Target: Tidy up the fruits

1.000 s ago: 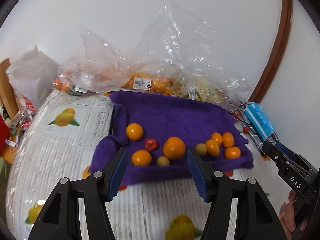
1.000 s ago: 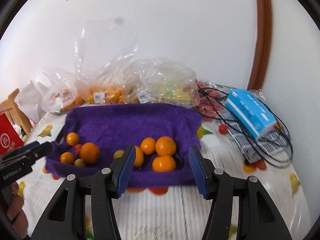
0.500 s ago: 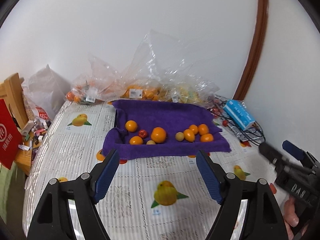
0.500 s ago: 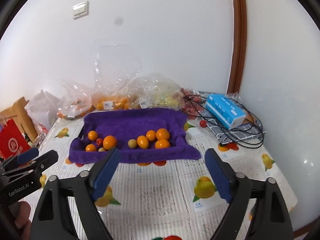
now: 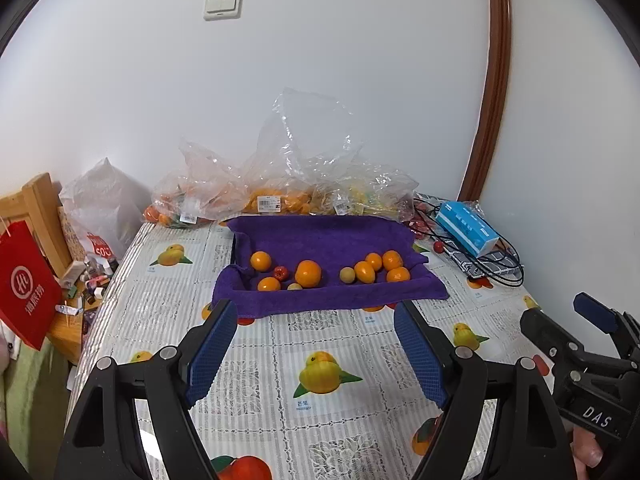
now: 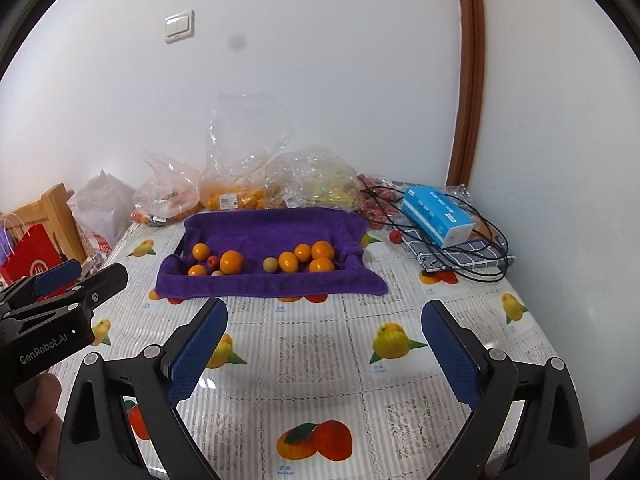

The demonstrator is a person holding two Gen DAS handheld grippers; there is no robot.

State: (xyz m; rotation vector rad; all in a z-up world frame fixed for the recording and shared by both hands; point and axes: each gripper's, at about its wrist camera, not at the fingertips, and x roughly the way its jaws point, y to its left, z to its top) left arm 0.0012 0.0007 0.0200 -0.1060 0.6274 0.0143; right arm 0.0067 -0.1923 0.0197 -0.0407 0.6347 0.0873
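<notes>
Fruits (image 5: 308, 273) lie on a purple towel (image 5: 320, 240) draped over a tray on the counter (image 5: 280, 344), in two clusters: left cluster has three oranges, a small red fruit (image 5: 281, 272) and a pale small one; right cluster (image 5: 378, 268) has four orange fruits plus a yellowish round one (image 5: 347, 275). Same layout in the right wrist view, fruits (image 6: 232, 262) and right cluster (image 6: 308, 258) on the towel (image 6: 272, 232). From the left gripper (image 5: 316, 344) the fruits sit at 12 o'clock, well apart, beyond the fingertips; fingers (image 5: 212, 344) spread apart, nothing between them, only patterned tablecloth below. From the right gripper (image 6: 324, 344) the fruits sit at about 11 o'clock, well apart; its fingers (image 6: 198, 354) are wide and still opening, nothing between them. Right gripper shows at 3 o'clock in the left view, left gripper at 9 o'clock in the right view, each with part of a hand under it. Behind the towel, at 12 o'clock against the wall: clear plastic bags (image 5: 280, 184) of more fruit. At 2 o'clock: blue tissue box (image 5: 466, 228) on a checked cloth with black cable (image 5: 500, 268), a loose red fruit near it. At 9 o'clock off the counter: red paper bag (image 5: 24, 284), wooden chair. Light switch (image 5: 222, 4) on wall.
</notes>
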